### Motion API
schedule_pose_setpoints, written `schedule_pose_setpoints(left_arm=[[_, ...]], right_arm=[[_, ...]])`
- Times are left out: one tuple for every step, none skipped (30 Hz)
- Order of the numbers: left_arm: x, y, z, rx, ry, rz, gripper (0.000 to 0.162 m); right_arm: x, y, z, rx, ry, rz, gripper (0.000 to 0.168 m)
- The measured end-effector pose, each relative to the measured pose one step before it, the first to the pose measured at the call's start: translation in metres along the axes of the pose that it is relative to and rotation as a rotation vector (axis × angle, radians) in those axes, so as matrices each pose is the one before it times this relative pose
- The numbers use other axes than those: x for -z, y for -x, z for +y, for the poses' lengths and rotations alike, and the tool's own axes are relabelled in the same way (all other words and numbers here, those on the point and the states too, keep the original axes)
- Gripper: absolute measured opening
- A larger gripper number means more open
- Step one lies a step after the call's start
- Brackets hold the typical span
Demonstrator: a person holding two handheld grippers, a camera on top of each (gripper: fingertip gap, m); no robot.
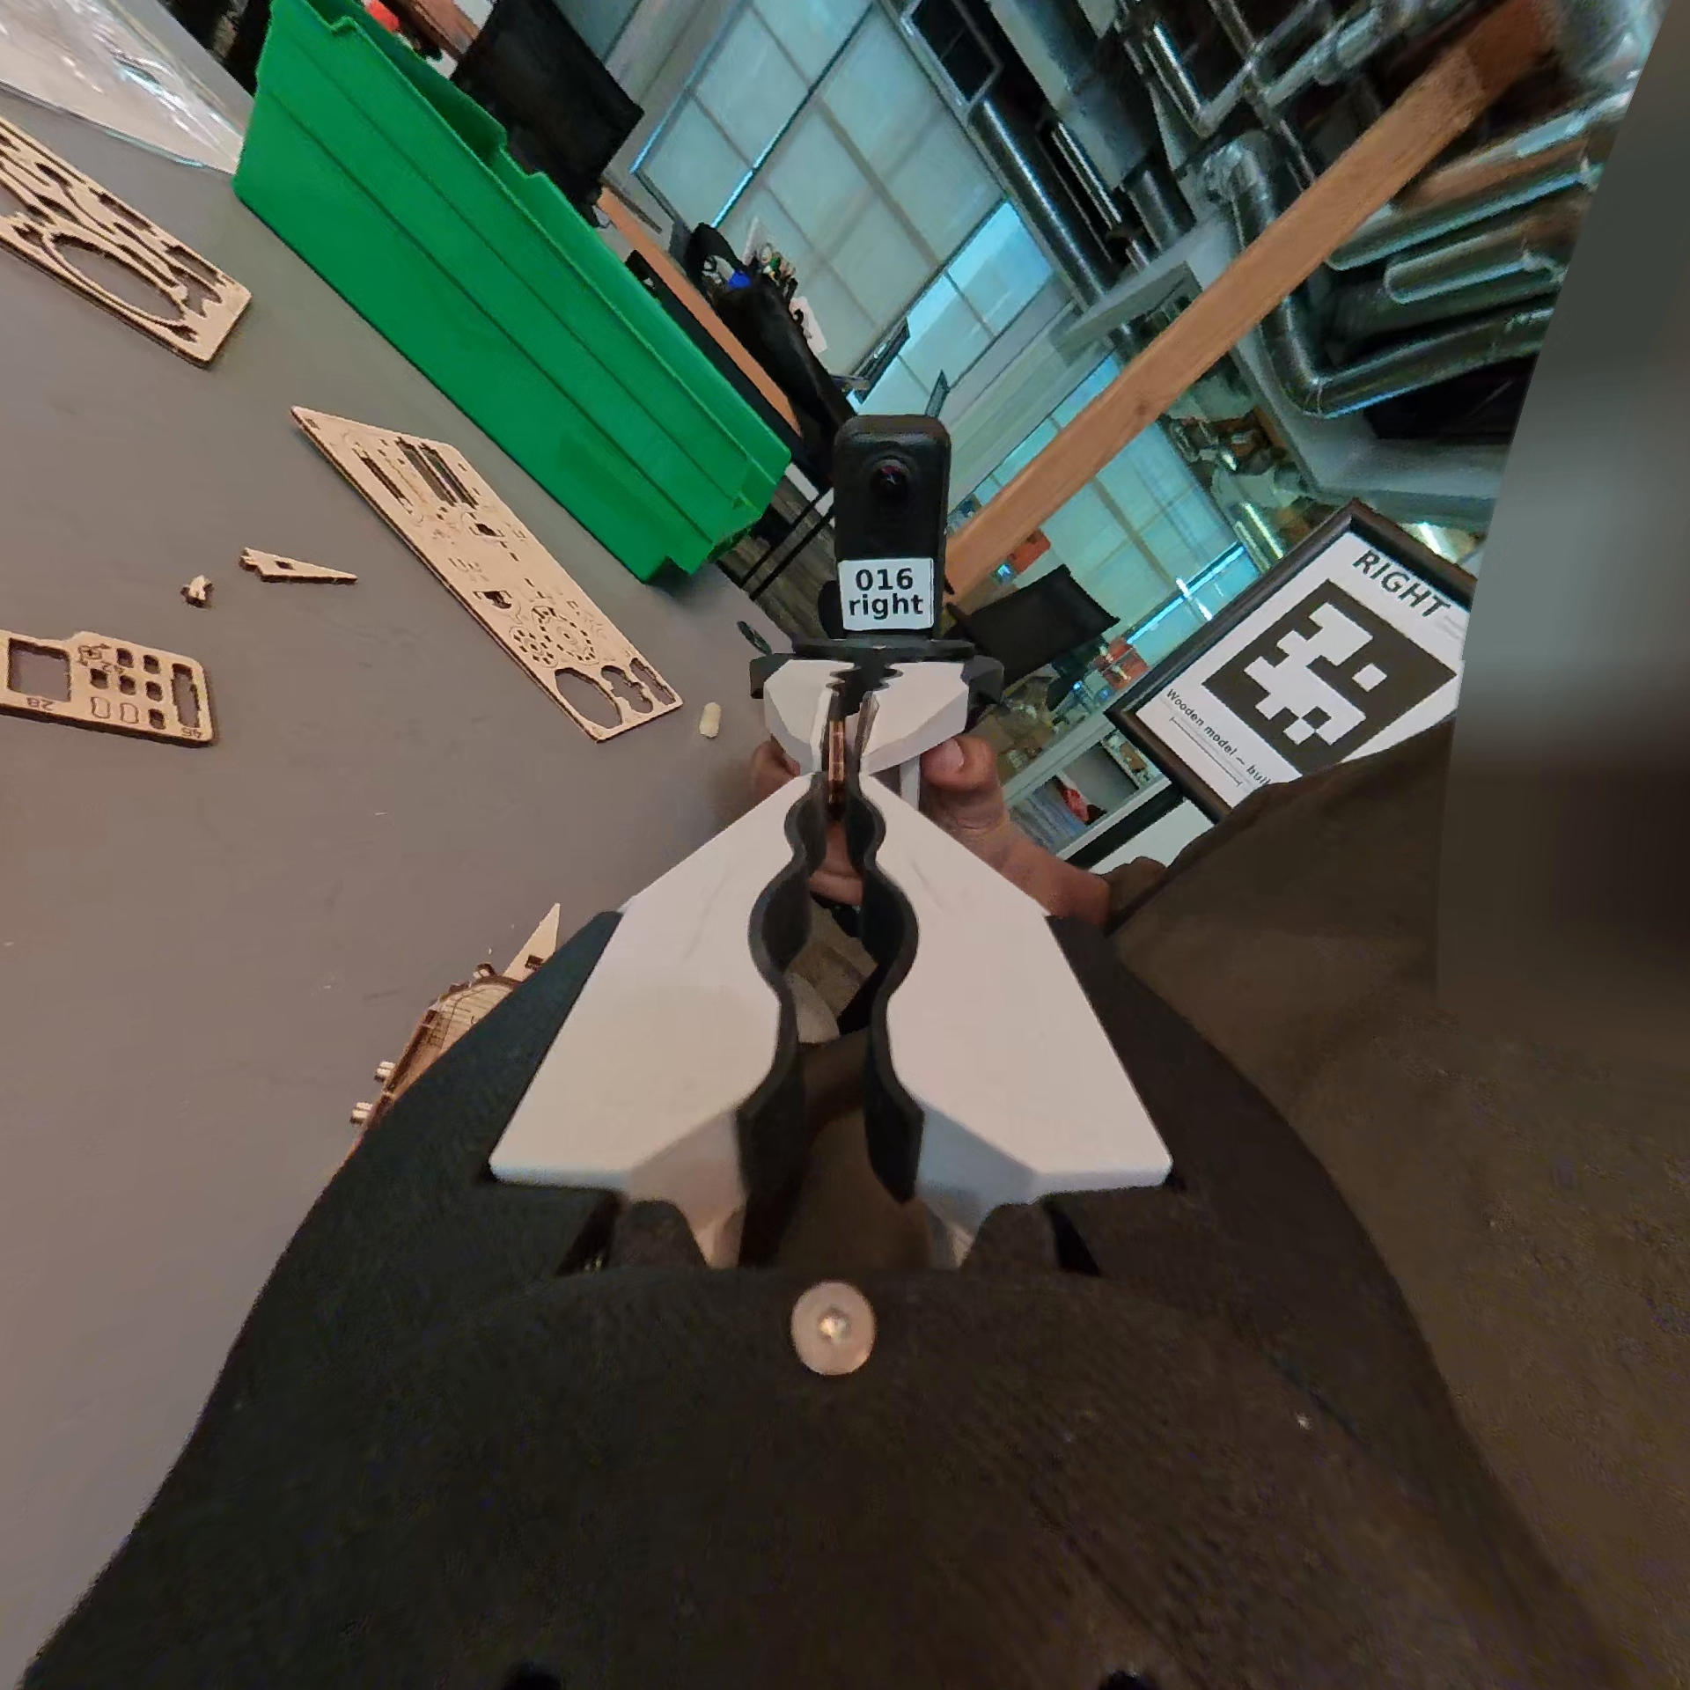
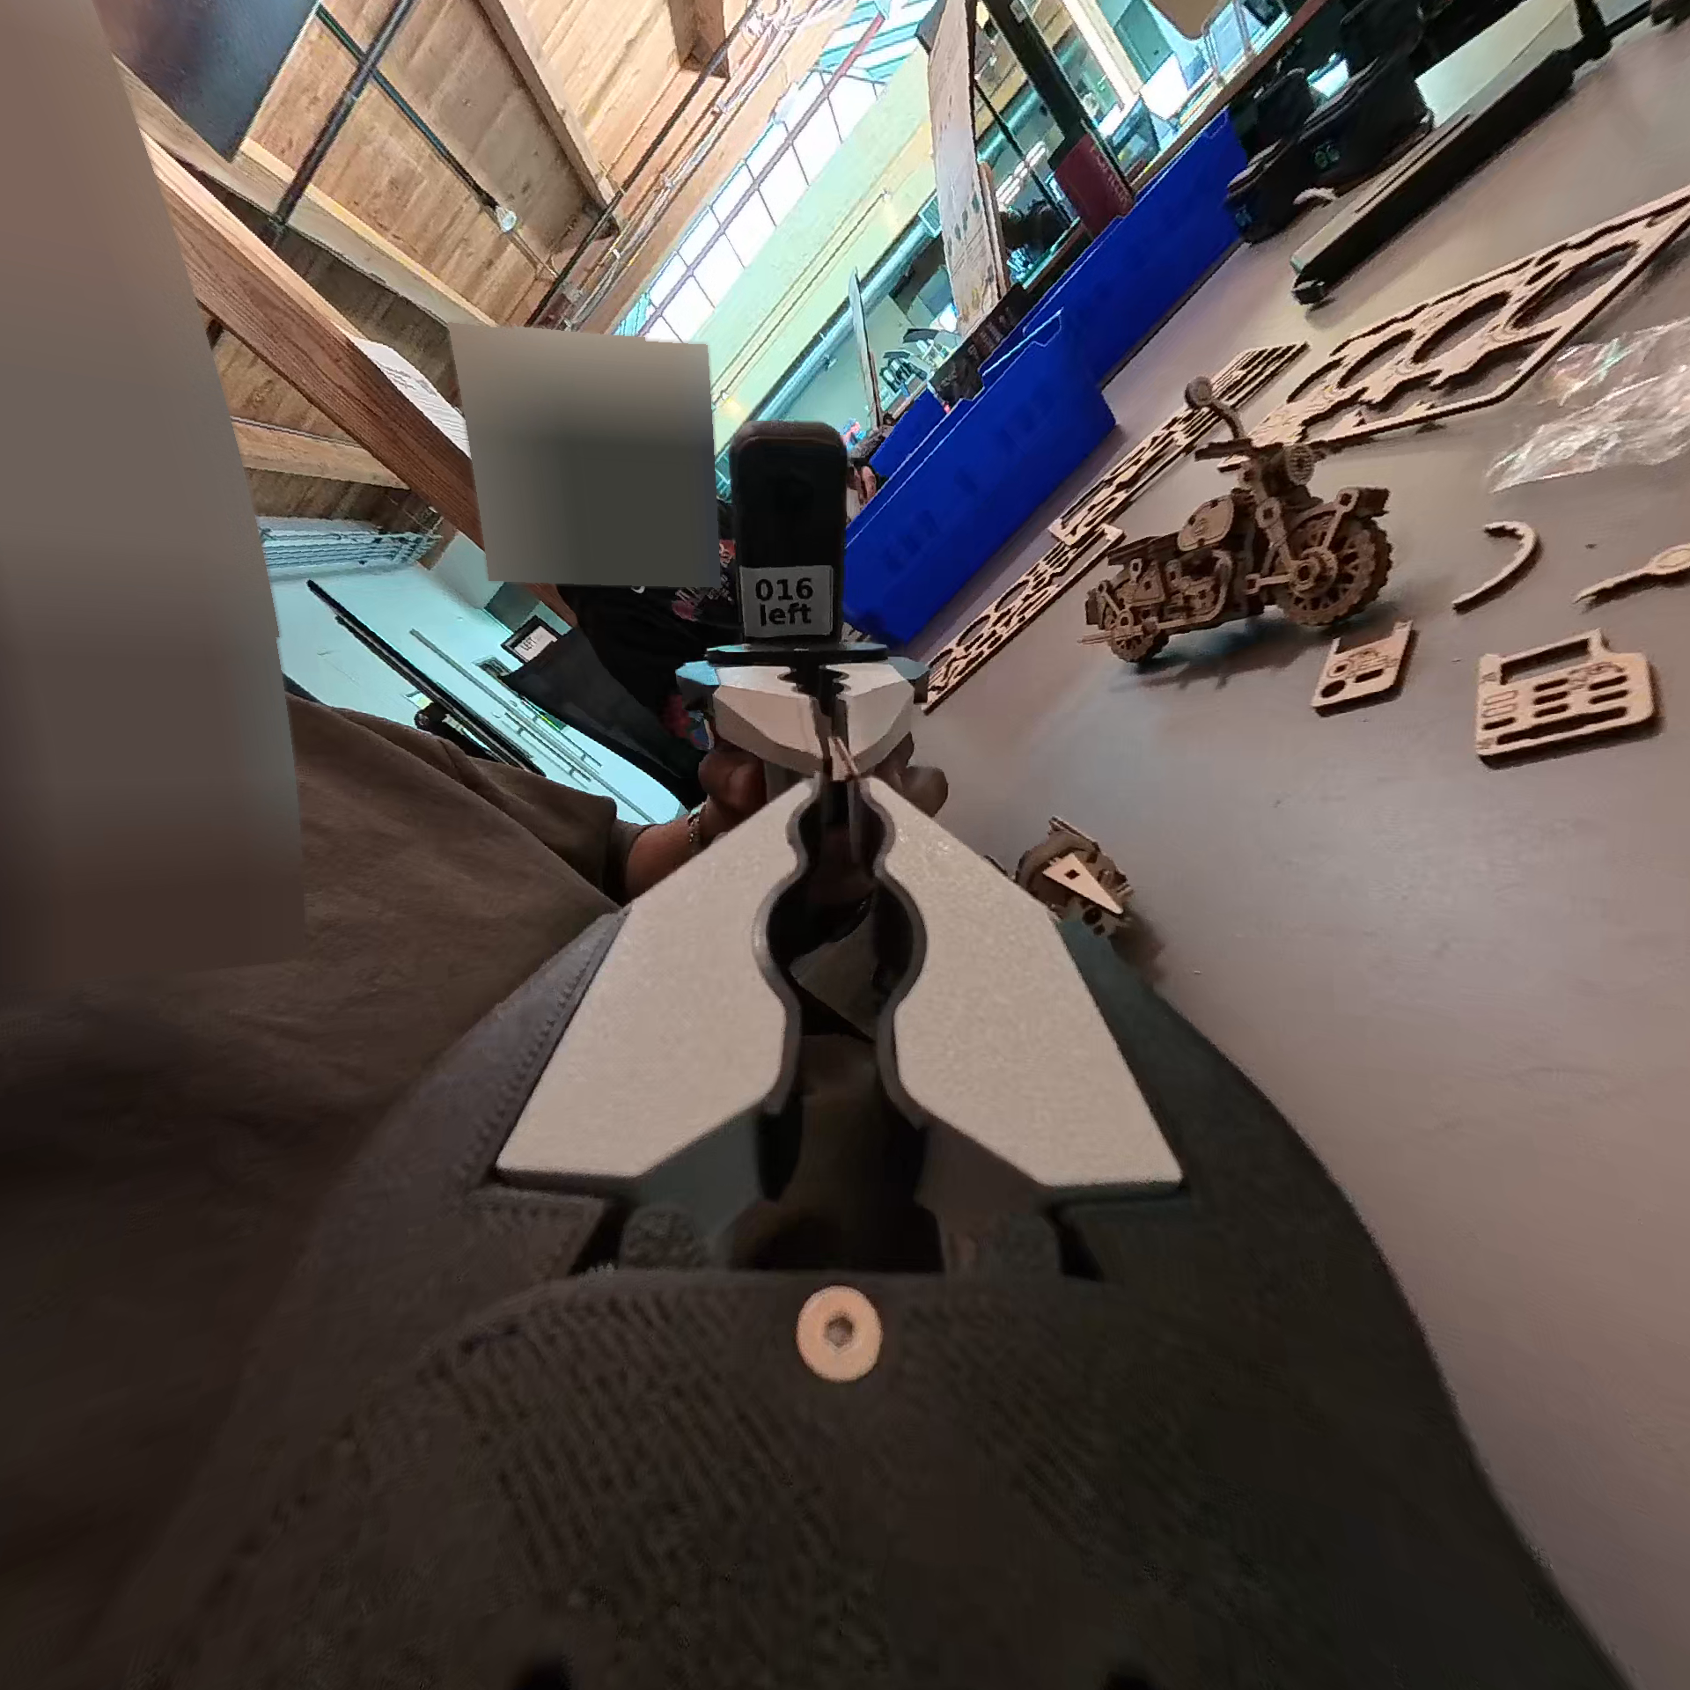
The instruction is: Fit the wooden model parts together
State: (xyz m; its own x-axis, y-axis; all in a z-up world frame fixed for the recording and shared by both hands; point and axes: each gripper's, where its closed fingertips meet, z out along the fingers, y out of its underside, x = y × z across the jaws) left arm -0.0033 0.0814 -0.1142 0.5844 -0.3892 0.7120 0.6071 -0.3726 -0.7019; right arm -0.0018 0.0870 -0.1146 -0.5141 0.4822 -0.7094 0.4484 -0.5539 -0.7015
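Left gripper [image 1: 834, 794]: raised above the bench, tip to tip with the other; fingers clenched on a thin wooden piece [image 1: 837, 764] held edge-on.
Right gripper [image 2: 837, 777]: facing the left one, fingers pinched together at the tips on a small thin part [image 2: 839, 754]; whether this is the same piece or a second one cannot be told.
Wooden motorcycle [image 2: 1253, 558]: standing upright on the grey bench [image 2: 1280, 1006], mid-surface, near the blue bin [image 2: 988, 485]; looks largely built.
Small sub-assembly [image 2: 1074, 878]: lying on the bench just beside the right gripper's body.
Punched sheets [image 1: 494, 567]: flat on the bench, many cut-outs already empty; one lies beside the green bin [image 1: 485, 283] at the far edge.
Loose pieces [image 1: 297, 567]: a pointed sliver and a tiny scrap, apart from the sheets.
Progress, as judged: main model mostly assembled; the held join looks unfinished, and loose parts remain to fit.
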Motion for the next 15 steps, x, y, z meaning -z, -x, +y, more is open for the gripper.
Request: schedule_pose_setpoints(left_arm=[[-0.00001, 0.00046, 0.00059, -0.0105, 0.0065, -0.0057, 0.000], [0.00012, 0.00000, 0.00006, -0.0066, 0.0017, -0.0016, 0.000], [-0.00024, -0.00098, 0.00060, -0.0002, 0.0049, 0.0067, 0.000], [-0.00046, -0.00030, 0.00096, 0.0015, 0.0057, 0.0023, 0.000], [-0.00040, 0.00125, 0.00056, -0.0015, 0.0017, -0.0084, 0.000], [-0.00037, 0.00078, 0.00091, -0.0021, 0.0041, -0.0050, 0.000], [-0.00019, 0.00021, 0.00067, -0.0001, 0.0049, -0.0004, 0.000], [0.00015, 0.00030, -0.00002, 0.0002, 0.0021, -0.0009, 0.000], [0.00022, 0.00047, 0.00017, -0.0033, 0.0026, -0.0044, 0.000], [0.00005, 0.00069, 0.00065, -0.0008, 0.0057, -0.0056, 0.000], [-0.00003, 0.00003, 0.00089, 0.0040, 0.0079, 0.0002, 0.000], [-0.00009, 0.00004, 0.00060, 0.0034, 0.0063, 0.0009, 0.000], [-0.00004, -0.00033, 0.00053, 0.0023, 0.0031, 0.0035, 0.000], [-0.00019, -0.00057, 0.00083, 0.0050, 0.0068, 0.0053, 0.000], [-0.00017, -0.00036, 0.00047, 0.0029, 0.0032, 0.0028, 0.000]], right_arm=[[0.00009, -0.00057, 0.00032, -0.0010, 0.0033, 0.0014, 0.004], [0.00014, -0.00115, -0.00014, -0.0038, 0.0010, 0.0042, 0.007], [0.00035, -0.00106, -0.00017, -0.0037, -0.0001, 0.0025, 0.007], [0.00043, -0.00098, 0.00014, -0.0044, 0.0020, 0.0014, 0.007], [0.00019, 0.00017, 0.00040, -0.0035, 0.0036, -0.0052, 0.005], [0.00007, 0.00027, 0.00032, -0.0022, 0.0030, -0.0045, 0.002], [0.00001, -0.00001, 0.00012, 0.0003, 0.0012, -0.0004, 0.002], [-0.00011, -0.00030, 0.00046, 0.0011, 0.0035, 0.0011, 0.002], [-0.00011, -0.00051, 0.00042, -0.0008, 0.0046, 0.0014, 0.002], [-0.00022, -0.00075, 0.00059, -0.0025, 0.0036, 0.0010, 0.002], [-0.00035, -0.00022, 0.00080, -0.0064, 0.0034, -0.0042, 0.002], [-0.00049, 0.00011, 0.00088, -0.0126, 0.0031, -0.0075, 0.002], [-0.00051, 0.00037, 0.00060, -0.0123, 0.0005, -0.0088, 0.002], [-0.00048, 0.00061, 0.00106, -0.0088, 0.0031, -0.0088, 0.002], [-0.00076, 0.00041, 0.00117, -0.0059, 0.0054, -0.0057, 0.002]])
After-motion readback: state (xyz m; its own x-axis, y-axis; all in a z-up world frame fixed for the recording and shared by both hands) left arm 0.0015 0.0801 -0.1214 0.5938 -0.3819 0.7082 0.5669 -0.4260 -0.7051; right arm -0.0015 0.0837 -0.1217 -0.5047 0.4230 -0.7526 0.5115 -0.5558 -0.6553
